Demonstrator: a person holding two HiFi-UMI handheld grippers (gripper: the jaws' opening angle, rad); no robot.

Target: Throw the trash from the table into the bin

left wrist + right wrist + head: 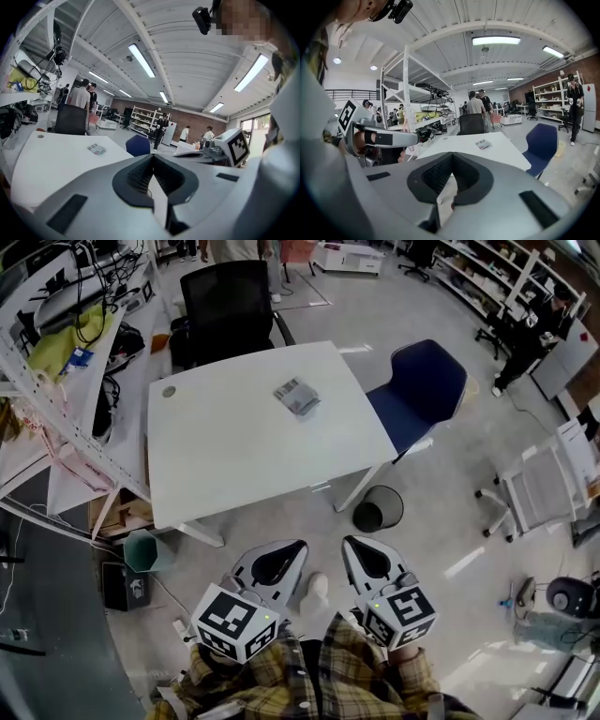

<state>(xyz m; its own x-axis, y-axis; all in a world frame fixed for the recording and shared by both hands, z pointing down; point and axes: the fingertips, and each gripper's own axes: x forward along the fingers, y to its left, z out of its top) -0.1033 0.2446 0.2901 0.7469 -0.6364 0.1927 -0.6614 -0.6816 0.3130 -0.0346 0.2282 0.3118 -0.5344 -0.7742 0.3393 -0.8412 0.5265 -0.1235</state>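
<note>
A flat grey wrapper, the trash (297, 396), lies on the white table (234, 456) towards its far right side; it also shows as the trash (97, 149) and the trash (483, 144) in the two gripper views. A round black bin (378, 509) stands on the floor by the table's near right leg. My left gripper (294, 546) and right gripper (349, 542) hang side by side over the floor, short of the table's near edge. In the left gripper view the left gripper (153, 155) is shut and empty. The right gripper (451, 154) is shut and empty too.
A black office chair (230, 306) stands at the table's far side and a blue chair (417, 390) at its right. A green bin (148, 551) sits by the near left leg. Cluttered shelves (56, 343) line the left. A white folding chair (544, 488) is at the right.
</note>
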